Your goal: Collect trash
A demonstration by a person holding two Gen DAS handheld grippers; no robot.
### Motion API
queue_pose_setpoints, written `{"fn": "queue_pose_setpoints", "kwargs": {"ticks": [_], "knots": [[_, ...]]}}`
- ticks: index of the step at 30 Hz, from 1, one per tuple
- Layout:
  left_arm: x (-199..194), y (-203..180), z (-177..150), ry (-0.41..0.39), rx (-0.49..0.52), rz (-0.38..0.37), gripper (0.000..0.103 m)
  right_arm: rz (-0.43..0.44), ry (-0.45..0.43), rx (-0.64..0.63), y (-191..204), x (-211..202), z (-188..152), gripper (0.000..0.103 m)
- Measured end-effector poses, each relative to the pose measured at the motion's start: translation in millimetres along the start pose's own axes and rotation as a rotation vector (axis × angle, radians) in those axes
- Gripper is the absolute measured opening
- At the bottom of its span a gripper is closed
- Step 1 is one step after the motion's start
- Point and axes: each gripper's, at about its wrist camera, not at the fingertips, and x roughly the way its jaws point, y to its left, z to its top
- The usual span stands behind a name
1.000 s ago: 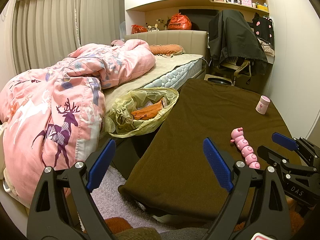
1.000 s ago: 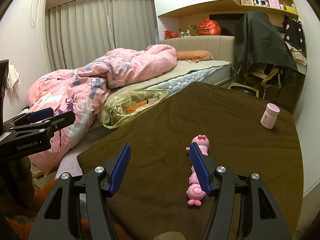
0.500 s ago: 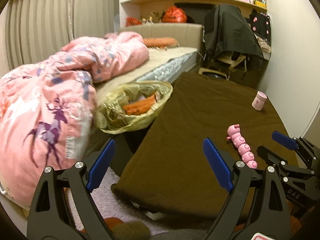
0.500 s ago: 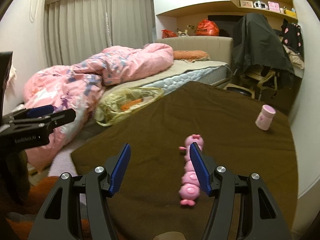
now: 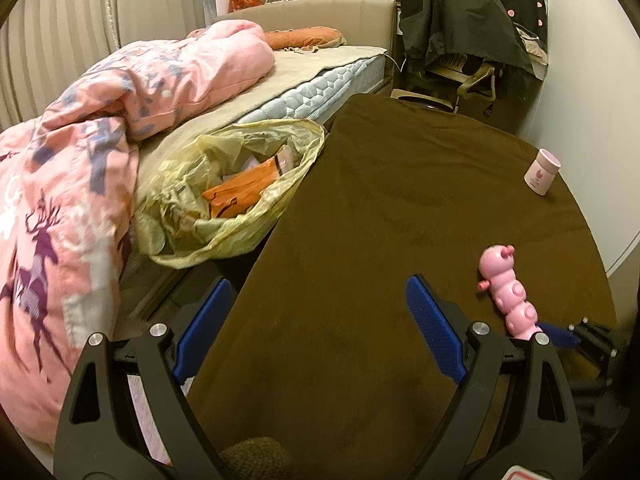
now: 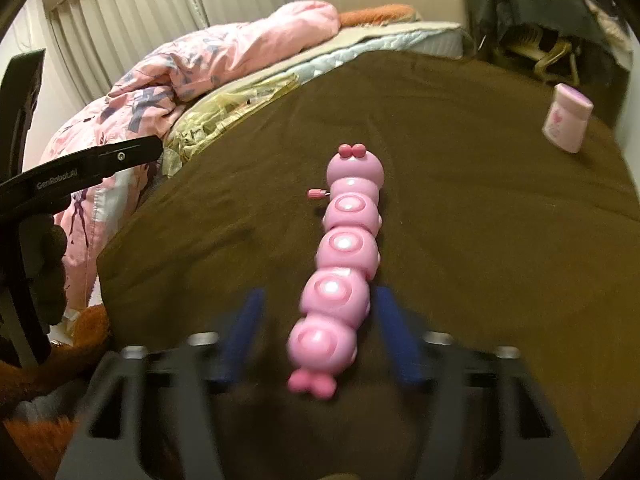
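Note:
A pink caterpillar toy [image 6: 344,256] lies on the brown table [image 6: 480,220]; it also shows in the left wrist view [image 5: 506,292]. My right gripper [image 6: 316,332] is open, blurred by motion, with its blue fingers on either side of the toy's tail end, apart from it. My left gripper [image 5: 320,324] is open and empty over the table's left edge. A yellow trash bag [image 5: 236,188] with orange wrappers inside sits on the bed beside the table; the right wrist view shows it too [image 6: 232,108].
A small pink jar [image 5: 541,171] stands at the table's far right, also in the right wrist view [image 6: 568,118]. A pink duvet [image 5: 80,152] covers the bed at left. A chair draped with dark clothes [image 5: 460,28] stands behind the table.
My right gripper has dropped forward so its fingers now straddle the caterpillar toy's tail. My left gripper has moved forward and right, closer to the table and bag.

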Motion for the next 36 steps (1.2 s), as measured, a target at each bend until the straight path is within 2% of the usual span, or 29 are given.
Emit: {"fn": "queue_pose_setpoints", "kwargs": {"ticks": [7,9,10,11,14,15,16,18,20,21,23,26,30,36], "knots": [[47,-9,22,0.02,-0.016,0.023,0.085,-0.048,-0.006,-0.065,-22,28,51,0.032],[62,-16,26,0.031,-0.012,0.021,0.085,-0.041,-0.017,-0.086,-25,24,58,0.043],[70,-22,27,0.039,-0.01,0.023,0.085,-0.039,-0.05,-0.095,-26,15,61,0.062],[79,-28,28,0.051,-0.008,0.024,0.085,-0.038,-0.099,-0.098,-30,4,64,0.066],[100,-43,29,0.077,-0.001,0.032,0.085,-0.089,-0.16,-0.026,-55,-6,75,0.066],[110,-51,29,0.114,0.017,0.042,0.085,-0.125,-0.166,0.018,-70,-3,79,0.066],[111,-54,31,0.107,0.024,0.057,0.086,-0.152,-0.163,0.044,-84,6,83,0.066],[117,-60,34,0.116,0.014,0.055,0.088,-0.205,-0.118,0.076,-106,28,90,0.066],[120,-60,35,0.123,-0.017,0.075,0.095,-0.198,-0.075,0.117,-121,48,96,0.066],[121,-61,35,0.125,-0.025,0.085,0.095,-0.189,-0.054,0.129,-125,55,100,0.068],[121,-61,35,0.125,-0.025,0.086,0.095,-0.185,-0.05,0.115,-125,58,105,0.069],[121,-64,35,0.124,-0.023,0.088,0.095,-0.25,-0.025,0.066,-113,68,109,0.069],[120,-65,35,0.124,-0.023,0.088,0.095,-0.218,-0.029,0.085,-118,66,106,0.072],[120,-64,34,0.124,-0.023,0.088,0.095,-0.234,-0.024,0.074,-111,67,106,0.072]]}}
